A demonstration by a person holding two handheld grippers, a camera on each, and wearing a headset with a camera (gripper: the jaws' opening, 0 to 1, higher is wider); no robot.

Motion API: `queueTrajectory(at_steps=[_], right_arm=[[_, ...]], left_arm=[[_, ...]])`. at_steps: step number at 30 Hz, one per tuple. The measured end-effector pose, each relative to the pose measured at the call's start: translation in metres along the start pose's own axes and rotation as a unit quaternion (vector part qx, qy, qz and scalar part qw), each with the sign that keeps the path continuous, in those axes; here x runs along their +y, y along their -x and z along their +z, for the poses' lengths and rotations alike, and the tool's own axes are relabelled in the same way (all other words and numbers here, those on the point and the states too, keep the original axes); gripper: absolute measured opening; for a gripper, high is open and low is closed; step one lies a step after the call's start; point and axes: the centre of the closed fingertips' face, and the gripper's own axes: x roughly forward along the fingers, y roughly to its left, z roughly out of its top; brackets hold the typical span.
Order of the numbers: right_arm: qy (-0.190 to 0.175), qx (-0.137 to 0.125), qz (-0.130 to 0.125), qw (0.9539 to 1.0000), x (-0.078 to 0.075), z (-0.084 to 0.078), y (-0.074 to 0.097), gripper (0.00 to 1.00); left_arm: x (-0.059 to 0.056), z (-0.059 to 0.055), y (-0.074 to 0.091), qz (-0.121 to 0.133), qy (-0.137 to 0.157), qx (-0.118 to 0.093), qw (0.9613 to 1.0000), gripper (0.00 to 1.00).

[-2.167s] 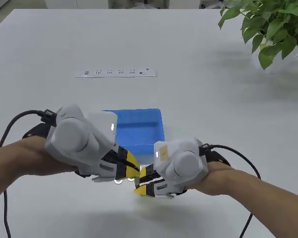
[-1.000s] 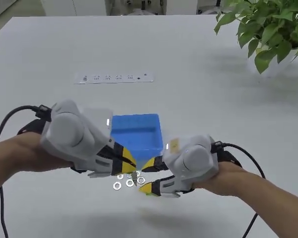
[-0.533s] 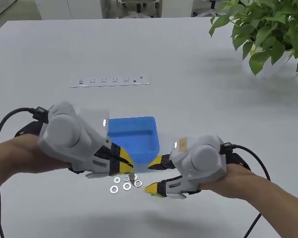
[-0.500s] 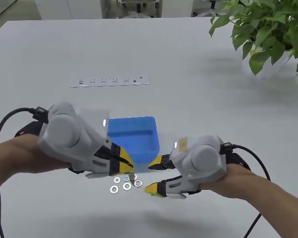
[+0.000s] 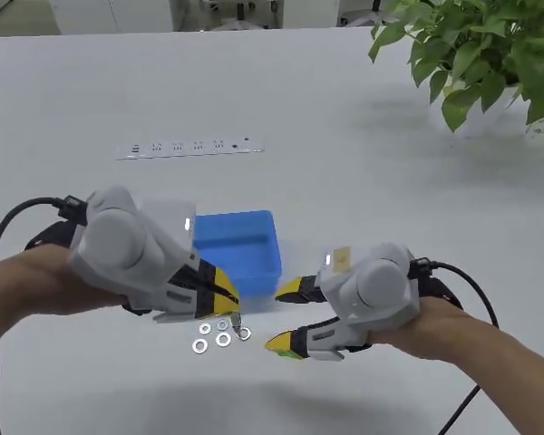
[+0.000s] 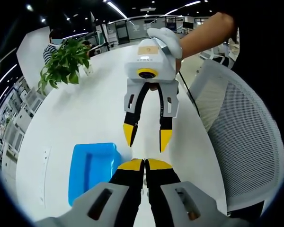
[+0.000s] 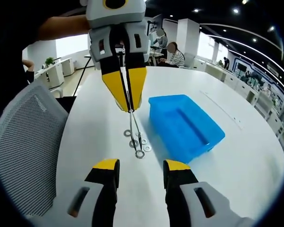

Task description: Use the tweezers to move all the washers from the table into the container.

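Observation:
Several small metal washers (image 5: 221, 338) lie in a cluster on the white table (image 5: 344, 163), just in front of the blue container (image 5: 236, 246). My left gripper (image 5: 225, 294) is shut on the thin metal tweezers (image 5: 237, 321), whose tips point down at the washers. In the right gripper view the left gripper (image 7: 128, 108) hangs from the top with the tweezers (image 7: 132, 125) reaching among the washers (image 7: 140, 154), next to the container (image 7: 184, 125). My right gripper (image 5: 281, 315) stands open and holds nothing, just right of the washers. The left gripper view faces the right gripper (image 6: 146, 137).
A white power strip (image 5: 189, 147) lies farther back on the table. A potted plant (image 5: 471, 45) stands at the back right. Black cables trail from both grippers. A mesh chair (image 7: 23, 142) stands at the table's near edge.
My right gripper has opened and drawn back to the right, away from the left gripper. The left gripper still holds the tweezers over the washers. The head camera has shifted.

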Motion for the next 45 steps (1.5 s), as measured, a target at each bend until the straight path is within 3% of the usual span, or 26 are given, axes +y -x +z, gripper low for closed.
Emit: queueTrajectory(at_steps=[20,45], right_arm=[[-0.007,0.004,-0.002,1.0000,0.0004,-0.0070,0.0005,0.39],[0.006,-0.002,0.014,0.9999,0.0046,0.0004,-0.0075,0.37]], left_arm=[[-0.0033,0.0027,-0.0021,-0.011,-0.002,0.001,0.9999,0.05],[-0.0033,-0.0009,-0.0010,-0.024,0.001,0.001,0.9997,0.05]])
